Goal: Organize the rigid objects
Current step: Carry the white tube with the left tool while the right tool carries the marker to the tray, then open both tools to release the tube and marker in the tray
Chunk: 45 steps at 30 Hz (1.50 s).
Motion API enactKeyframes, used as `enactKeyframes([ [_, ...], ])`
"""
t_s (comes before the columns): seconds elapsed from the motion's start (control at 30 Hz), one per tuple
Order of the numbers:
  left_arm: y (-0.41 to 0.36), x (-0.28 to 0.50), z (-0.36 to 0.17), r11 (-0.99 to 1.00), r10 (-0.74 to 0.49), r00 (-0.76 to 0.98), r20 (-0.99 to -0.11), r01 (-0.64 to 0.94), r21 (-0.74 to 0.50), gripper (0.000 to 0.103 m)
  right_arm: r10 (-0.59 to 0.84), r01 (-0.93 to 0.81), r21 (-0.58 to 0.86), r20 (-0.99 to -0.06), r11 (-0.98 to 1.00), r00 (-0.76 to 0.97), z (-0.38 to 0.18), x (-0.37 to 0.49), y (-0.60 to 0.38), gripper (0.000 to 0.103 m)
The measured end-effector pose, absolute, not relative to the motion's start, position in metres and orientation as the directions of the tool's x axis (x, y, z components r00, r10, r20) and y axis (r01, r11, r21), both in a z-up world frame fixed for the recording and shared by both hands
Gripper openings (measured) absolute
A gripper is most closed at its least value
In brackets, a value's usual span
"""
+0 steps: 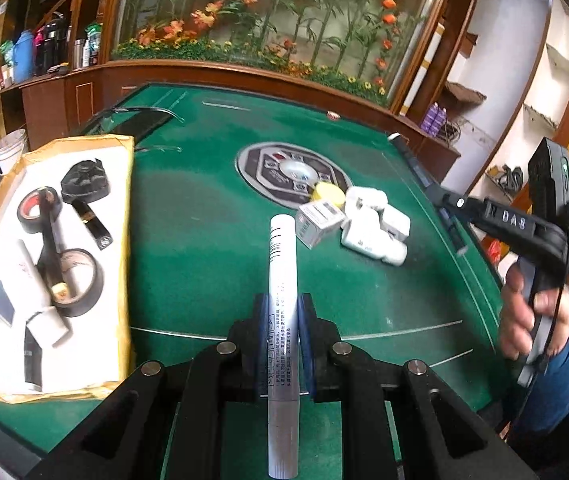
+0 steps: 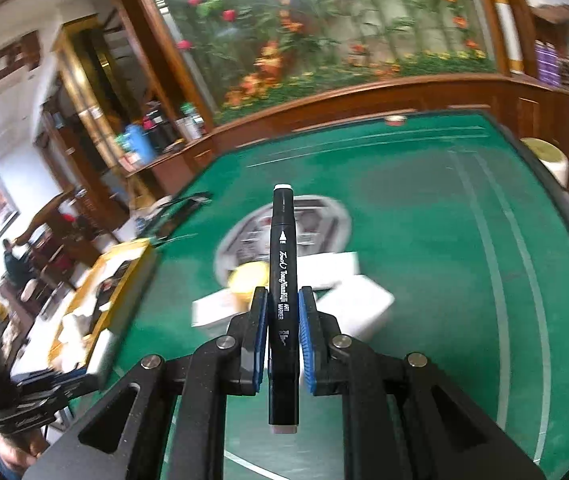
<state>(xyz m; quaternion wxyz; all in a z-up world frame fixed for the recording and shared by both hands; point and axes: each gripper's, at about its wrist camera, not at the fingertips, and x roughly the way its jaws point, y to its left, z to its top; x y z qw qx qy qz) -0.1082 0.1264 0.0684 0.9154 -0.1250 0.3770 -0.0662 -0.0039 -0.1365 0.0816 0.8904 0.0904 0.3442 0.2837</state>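
Left gripper [image 1: 283, 320], at the bottom centre of the left wrist view, is clamped on a silver tube [image 1: 282, 300] that runs lengthwise between its blue pads [image 1: 306, 332] and points up the frame over the green table [image 1: 204, 220]. At the left edge sits a yellow-rimmed tray [image 1: 126, 220] holding black tape rolls [image 1: 78, 280], a black round part, and small white pieces. Right of centre, a cluster of white boxes [image 1: 372, 224] lies beside a yellow cap [image 1: 328, 193]. The right gripper's handle shows at the right edge, held in a hand [image 1: 524, 312].

Right gripper [image 2: 283, 320], at the bottom centre of the right wrist view, is closed on a black marker [image 2: 283, 280] held lengthwise, its tip toward the upper frame. Behind it the boxes [image 2: 364, 300] and tray [image 2: 140, 272] are blurred.
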Motion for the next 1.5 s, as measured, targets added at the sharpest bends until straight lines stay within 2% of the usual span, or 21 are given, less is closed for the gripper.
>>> enactKeyframes([
  [0.27,0.170,-0.124,0.090,0.951,-0.173,0.758,-0.628,-0.037,-0.306,0.014,0.698,-0.599,0.395,-0.565,0.697,0.439,0.082,-0.032,-0.038,0.014],
  [0.47,0.226,-0.132,0.100,0.943,-0.074,0.786,-0.614,-0.145,-0.300,0.014,0.736,-0.665,0.405,-0.588,0.628,0.336,0.081,-0.052,0.028,0.014],
  [0.87,0.316,-0.091,0.085,0.918,0.040,0.747,-0.664,-0.290,-0.270,0.014,0.710,-0.686,0.387,-0.650,0.616,0.271,0.073,-0.036,0.137,0.014],
  [1.13,0.348,-0.057,0.051,0.896,0.028,0.690,-0.723,-0.338,-0.287,0.015,0.644,-0.659,0.348,-0.715,0.667,0.274,0.046,-0.018,0.181,0.014],
  [1.5,0.356,-0.046,0.038,0.881,0.025,0.668,-0.744,-0.366,-0.299,0.015,0.600,-0.665,0.303,-0.752,0.683,0.273,0.030,-0.020,0.204,0.014],
])
